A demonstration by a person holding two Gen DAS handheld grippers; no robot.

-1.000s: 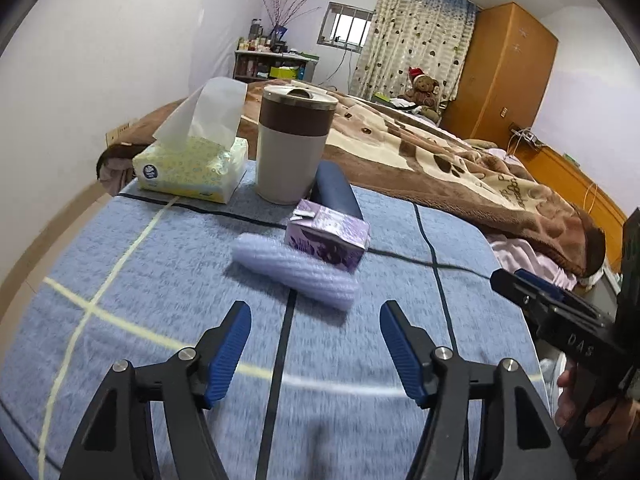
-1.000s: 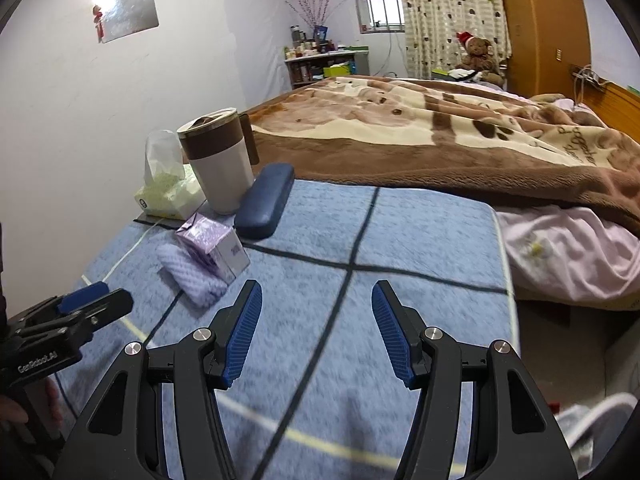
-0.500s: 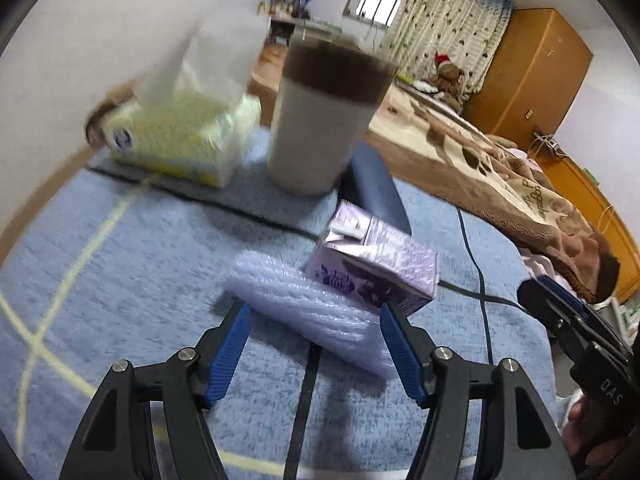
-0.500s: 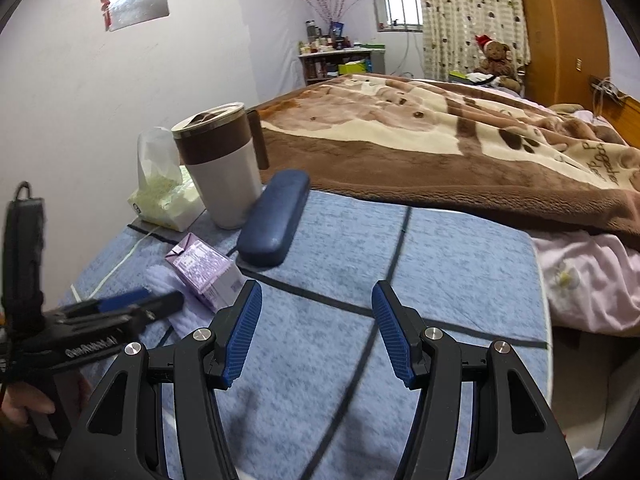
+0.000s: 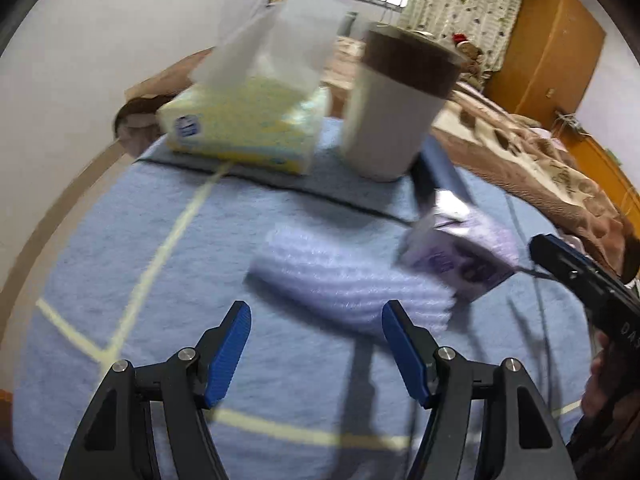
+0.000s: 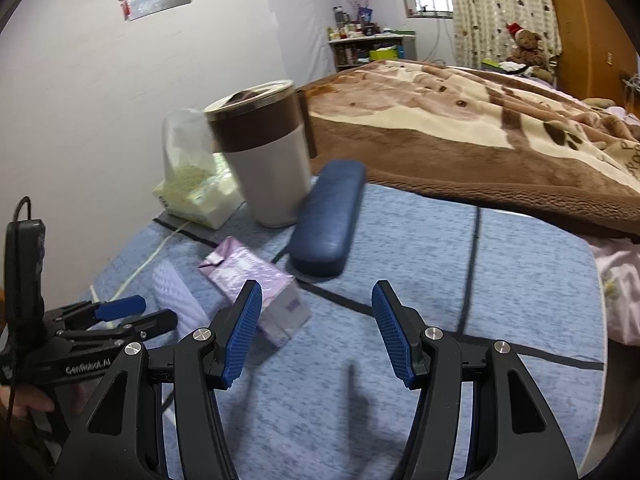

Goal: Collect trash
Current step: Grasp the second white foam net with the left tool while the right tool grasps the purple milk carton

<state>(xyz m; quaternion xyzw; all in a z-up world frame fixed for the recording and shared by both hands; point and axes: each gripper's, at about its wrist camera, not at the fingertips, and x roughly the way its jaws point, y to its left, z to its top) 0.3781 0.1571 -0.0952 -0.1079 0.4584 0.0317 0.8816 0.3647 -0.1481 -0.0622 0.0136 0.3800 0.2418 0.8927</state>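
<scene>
— Claw on the left (image 5: 316,344): how does it stand?
— Its blue fingers are apart with nothing between them. In the left wrist view they sit at the lower middle of the frame, and the pale lilac ribbed foam sleeve (image 5: 348,280) lies on the blue blanket (image 5: 120,248) just above their tips, not touching them.
— And the right claw (image 6: 316,332)?
— Also apart and empty. In the right wrist view the purple carton (image 6: 256,284) lies on its side just above and left of the left finger; whether finger and carton touch cannot be told. The foam sleeve is left of the carton, right beside it.
— What else is on the bed?
— A white cup with a brown band (image 6: 264,152) stands upright at upper centre of that view. A dark blue case (image 6: 328,216) lies to its right, close against it. A yellow tissue pack (image 5: 244,124) sits on the cup's left, with a sheet sticking up. A brown patterned blanket (image 6: 480,128) fills the upper right.
— Can each claw see the other?
— Yes, the left claw shows at the lower left of the right wrist view, a hand (image 6: 24,404) gripping its handle.
</scene>
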